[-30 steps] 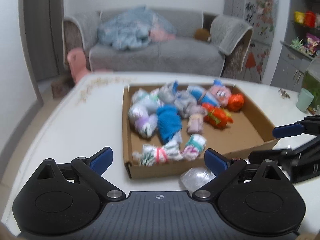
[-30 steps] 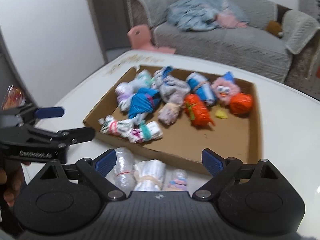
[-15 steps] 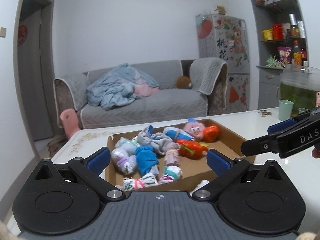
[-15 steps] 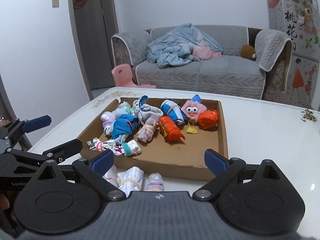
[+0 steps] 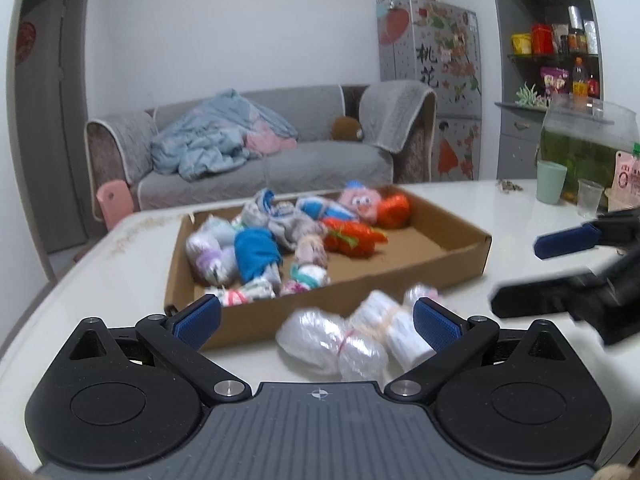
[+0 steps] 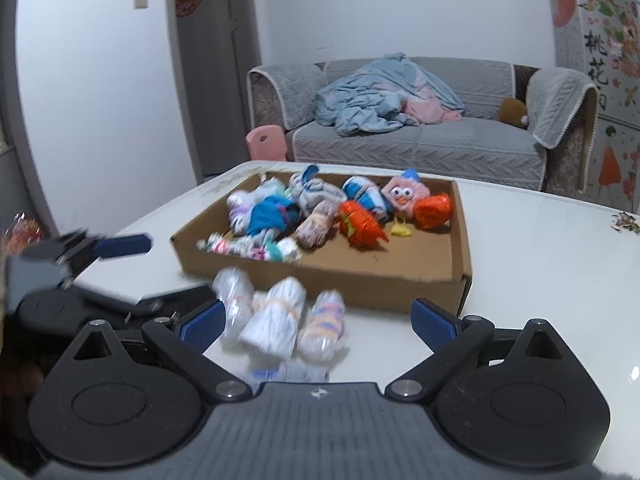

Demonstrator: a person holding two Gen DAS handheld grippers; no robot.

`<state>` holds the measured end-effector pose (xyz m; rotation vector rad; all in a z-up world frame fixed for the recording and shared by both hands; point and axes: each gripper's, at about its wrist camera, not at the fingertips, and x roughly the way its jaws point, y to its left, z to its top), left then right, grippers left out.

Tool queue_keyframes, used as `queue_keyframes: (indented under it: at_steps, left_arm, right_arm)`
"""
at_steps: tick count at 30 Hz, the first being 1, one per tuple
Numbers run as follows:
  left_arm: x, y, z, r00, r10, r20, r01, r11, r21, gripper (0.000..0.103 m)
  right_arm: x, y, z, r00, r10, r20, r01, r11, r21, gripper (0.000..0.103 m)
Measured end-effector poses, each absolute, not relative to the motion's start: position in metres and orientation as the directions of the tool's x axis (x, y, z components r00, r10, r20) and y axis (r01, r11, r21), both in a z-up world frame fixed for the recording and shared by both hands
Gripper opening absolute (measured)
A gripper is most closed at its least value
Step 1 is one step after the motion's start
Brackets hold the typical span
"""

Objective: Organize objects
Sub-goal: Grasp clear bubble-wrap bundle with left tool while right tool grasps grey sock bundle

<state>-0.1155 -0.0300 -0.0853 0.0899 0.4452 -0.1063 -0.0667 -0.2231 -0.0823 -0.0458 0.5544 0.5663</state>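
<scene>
Cardboard tray [image 5: 452, 258] holds soft cloth rolls [image 5: 256, 254]; crinkly plastic-wrapped bundles [image 6: 280, 316] outside.

One cardboard tray [image 6: 400, 280] sits mid-frame on one white table [image 6: 540, 248]. Below it lie three plastic-wrapped bundles [image 6: 276, 320], with a fourth blurred at the bottom edge. Inside the tray are roughly ten rolled socks and toys; the exact count is unclear. Two cups [image 5: 551, 182] stand at right.
</scene>
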Motion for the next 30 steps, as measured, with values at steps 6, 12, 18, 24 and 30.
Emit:
queue_keyframes:
  at_steps: [6, 12, 18, 24, 30]
  left_arm:
    - [-0.101, -0.027, -0.101, 0.859, -0.097, -0.503, 0.129, 0.991, 0.028, 0.103]
    - [-0.088, -0.035, -0.106, 0.844, -0.122, -0.522, 0.181, 0.982, 0.062, 0.103]
    - [-0.071, -0.028, -0.107, 0.816, -0.169, -0.553, 0.190, 0.982, -0.020, 0.103]
    - [-0.066, -0.023, -0.108, 0.800, -0.204, -0.564, 0.196, 0.978, -0.076, 0.103]
    - [-0.070, -0.014, -0.111, 0.792, -0.169, -0.587, 0.158, 0.985, -0.070, 0.103]
  right_arm:
    - [-0.082, -0.221, -0.105, 0.658, 0.529, -0.536, -0.575, 0.812, 0.094, 0.100]
    - [-0.077, -0.210, -0.115, 0.636, 0.527, -0.564, -0.585, 0.806, 0.092, 0.099]
    - [-0.078, -0.198, -0.123, 0.611, 0.523, -0.595, -0.606, 0.792, 0.073, 0.099]
    - [-0.074, -0.195, -0.127, 0.605, 0.509, -0.612, -0.603, 0.795, 0.065, 0.092]
    - [-0.070, -0.199, -0.129, 0.595, 0.498, -0.631, -0.592, 0.802, 0.075, 0.074]
